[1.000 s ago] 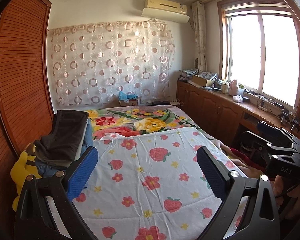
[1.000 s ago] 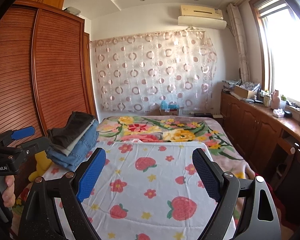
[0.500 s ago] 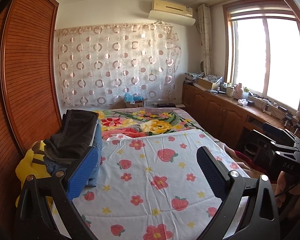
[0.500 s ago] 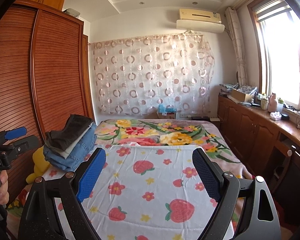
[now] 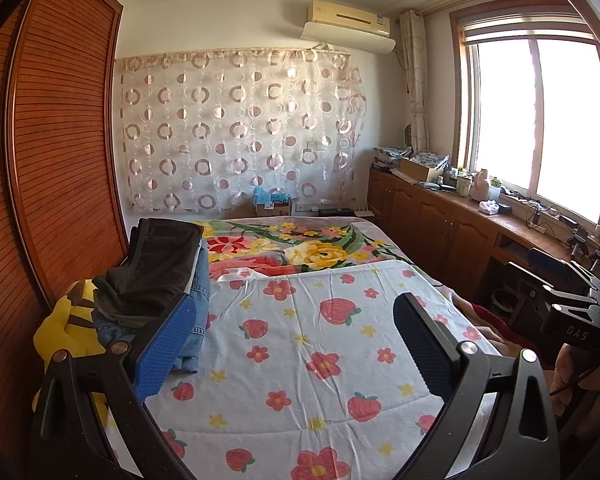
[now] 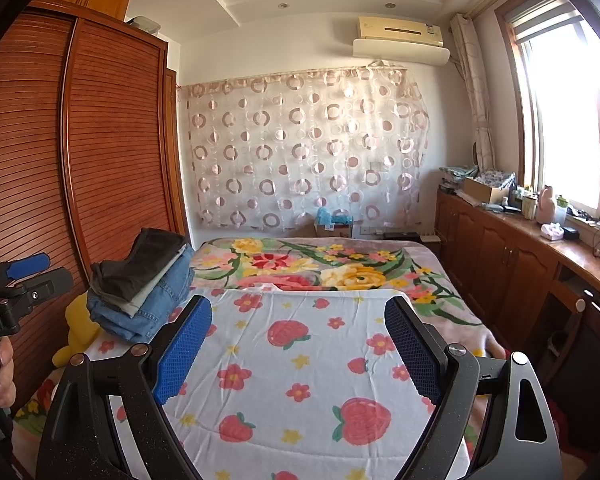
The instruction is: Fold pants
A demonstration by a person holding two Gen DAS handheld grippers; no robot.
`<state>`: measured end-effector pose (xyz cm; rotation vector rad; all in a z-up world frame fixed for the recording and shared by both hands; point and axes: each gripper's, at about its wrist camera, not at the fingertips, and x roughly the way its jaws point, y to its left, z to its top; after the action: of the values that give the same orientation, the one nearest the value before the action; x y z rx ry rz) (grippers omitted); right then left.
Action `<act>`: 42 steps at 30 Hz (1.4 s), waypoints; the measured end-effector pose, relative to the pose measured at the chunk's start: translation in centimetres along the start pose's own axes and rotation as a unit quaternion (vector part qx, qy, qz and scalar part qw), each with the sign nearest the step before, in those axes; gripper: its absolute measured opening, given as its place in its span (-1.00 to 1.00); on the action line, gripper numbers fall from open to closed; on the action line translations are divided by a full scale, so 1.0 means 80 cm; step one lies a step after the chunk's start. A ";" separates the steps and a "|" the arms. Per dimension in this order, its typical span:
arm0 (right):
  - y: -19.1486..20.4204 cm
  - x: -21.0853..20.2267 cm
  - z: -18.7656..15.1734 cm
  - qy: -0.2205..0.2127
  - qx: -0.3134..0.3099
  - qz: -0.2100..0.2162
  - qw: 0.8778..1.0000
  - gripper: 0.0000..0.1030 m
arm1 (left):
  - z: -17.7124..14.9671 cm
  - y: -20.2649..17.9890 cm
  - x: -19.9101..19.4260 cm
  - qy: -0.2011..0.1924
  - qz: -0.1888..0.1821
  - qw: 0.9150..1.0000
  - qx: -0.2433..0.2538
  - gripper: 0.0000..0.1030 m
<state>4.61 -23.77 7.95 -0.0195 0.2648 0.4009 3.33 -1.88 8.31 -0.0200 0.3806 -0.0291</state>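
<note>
A stack of folded pants (image 5: 156, 276) lies at the bed's left edge, dark pants on top, blue jeans below; it also shows in the right wrist view (image 6: 144, 280). My left gripper (image 5: 296, 340) is open and empty, held above the strawberry sheet (image 5: 320, 360), its left finger just in front of the stack. My right gripper (image 6: 298, 344) is open and empty over the same sheet (image 6: 300, 360), right of the stack. Each gripper's handle shows at the edge of the other's view.
A yellow plush toy (image 5: 60, 328) sits beside the stack against the wooden wardrobe (image 6: 60, 160). A floral blanket (image 6: 320, 264) covers the far bed. A wooden counter (image 6: 540, 248) with clutter runs along the window on the right.
Both grippers have pulled back and risen slightly, so the stack and bed look farther and lower. Both jaws stay open.
</note>
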 end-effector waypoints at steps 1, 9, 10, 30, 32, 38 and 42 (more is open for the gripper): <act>0.000 0.001 0.001 0.001 0.000 0.000 1.000 0.74 | 0.000 0.000 0.000 0.000 0.000 1.000 0.000 0.93; 0.002 0.000 -0.004 0.000 -0.002 0.000 1.000 0.74 | 0.000 0.000 0.000 0.000 0.000 1.000 0.001 0.93; 0.002 0.000 -0.004 0.000 -0.002 0.000 1.000 0.74 | 0.000 0.000 0.000 0.000 0.000 1.000 0.001 0.93; 0.004 0.000 -0.005 0.000 -0.003 0.002 1.000 0.74 | -0.002 -0.001 0.000 -0.005 0.000 1.000 0.003 0.93; 0.004 0.000 -0.005 0.000 -0.003 0.002 1.000 0.74 | -0.002 -0.001 0.000 -0.005 0.000 1.000 0.003 0.93; 0.004 -0.001 -0.005 -0.002 -0.002 0.003 1.000 0.74 | -0.003 -0.001 0.000 -0.007 0.000 1.000 0.004 0.93; 0.004 -0.001 -0.006 -0.002 -0.002 0.002 1.000 0.74 | -0.004 -0.001 0.000 -0.008 0.002 1.000 0.004 0.93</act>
<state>4.32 -23.56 7.54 -0.0228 0.2598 0.4060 3.22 -1.99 8.03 -0.0106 0.3639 -0.0260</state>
